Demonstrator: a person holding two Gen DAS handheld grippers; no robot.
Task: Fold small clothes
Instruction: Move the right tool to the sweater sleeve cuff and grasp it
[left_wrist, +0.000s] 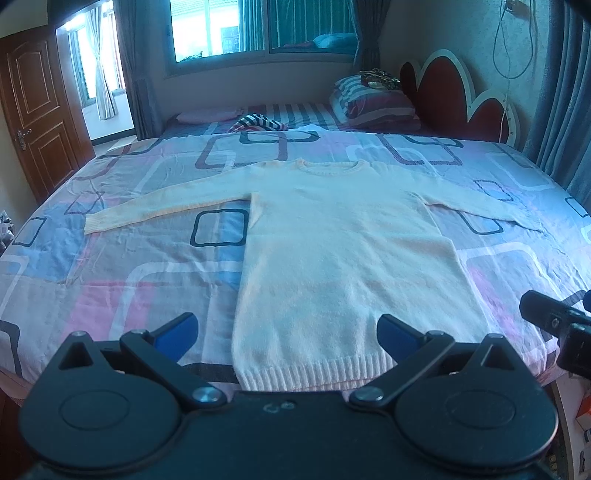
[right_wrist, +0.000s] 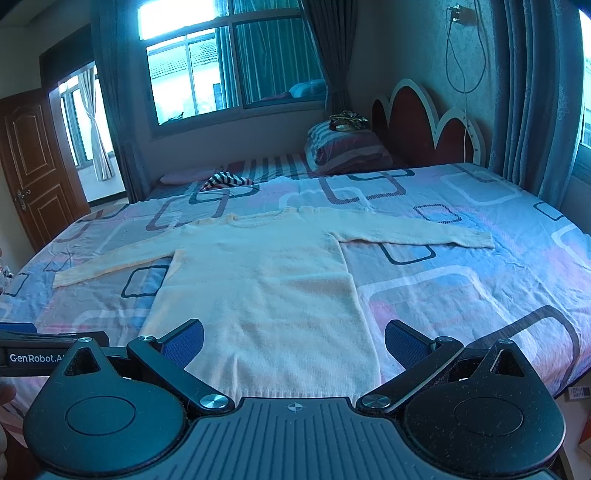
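On the bed (left_wrist: 110, 266), a pale sweater (left_wrist: 340, 236) lies flat, spread out on the patterned sheet (right_wrist: 461, 280). Its neck is far away and its ribbed bottom edge is near, so its long way runs from near to far. Both sleeves stretch out, one to the left and one to the right. The left gripper (left_wrist: 288, 332) and the right gripper (right_wrist: 293, 341) both hang just above the near bottom edge. Both have their fingers spread wide and hold nothing. The bottom edge looks like the closest part to grab first, with the left gripper nearer the left sleeve.
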